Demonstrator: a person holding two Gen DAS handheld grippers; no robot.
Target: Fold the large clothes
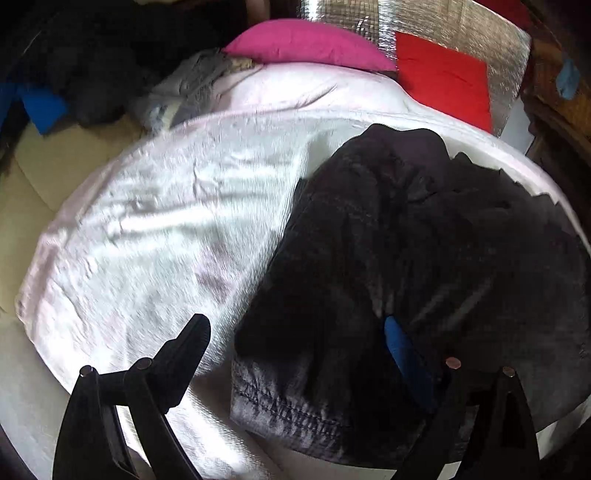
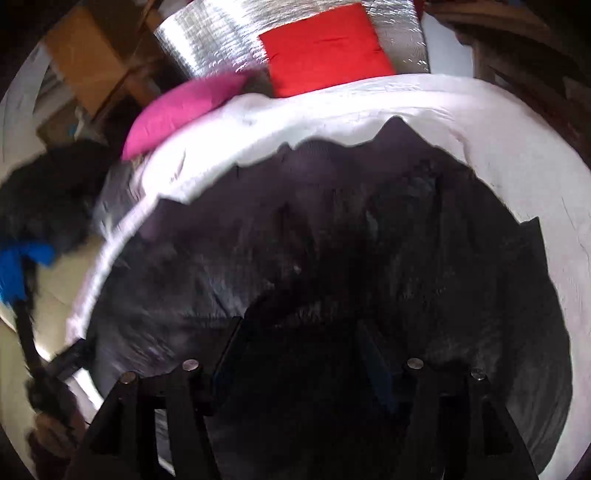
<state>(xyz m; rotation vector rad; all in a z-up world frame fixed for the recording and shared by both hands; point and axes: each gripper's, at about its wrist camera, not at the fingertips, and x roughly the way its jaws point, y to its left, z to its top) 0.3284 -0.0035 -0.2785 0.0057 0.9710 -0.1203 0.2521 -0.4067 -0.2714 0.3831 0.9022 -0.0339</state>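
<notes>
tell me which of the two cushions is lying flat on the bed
The pink cushion lies down at the white sheet's far edge; the red cushion stands propped against the silver backing.

A black garment (image 1: pixel 424 266) with a stitched hem lies on a white sheet (image 1: pixel 155 229); beyond the sheet, a magenta pillow (image 1: pixel 310 48), red cushion (image 1: pixel 443 77), quilted silver foil (image 2: pixel 218 40).

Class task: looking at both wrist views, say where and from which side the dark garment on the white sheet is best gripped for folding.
Probably the stitched hem of the dark garment. It lies flat on the white sheet at the near edge, thin enough to pinch. Come from the near side with the left tongs, which stand open there.
</notes>
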